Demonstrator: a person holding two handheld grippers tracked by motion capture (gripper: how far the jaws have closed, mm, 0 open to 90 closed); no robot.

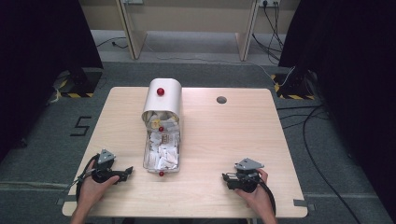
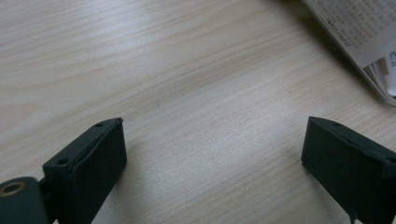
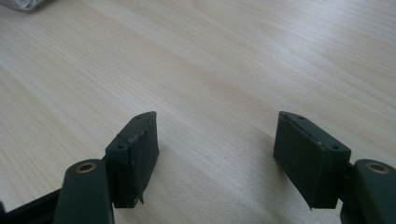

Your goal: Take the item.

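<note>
Nearest the table's (image 1: pixel 224 140) front edge, the left gripper (image 1: pixel 127 171) rests with jaws wide apart and nothing between them, just left of the clear tray of paper slips (image 1: pixel 162 154). That tray lies mid-table, running from the tipped metal bin (image 1: pixel 162 99). Well to its right, the right gripper (image 1: pixel 225 178) rests spread and empty.

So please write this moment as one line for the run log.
left tool: open, empty | right tool: open, empty | clear box: paper-filled, between tools | lid: off, behind box
</note>
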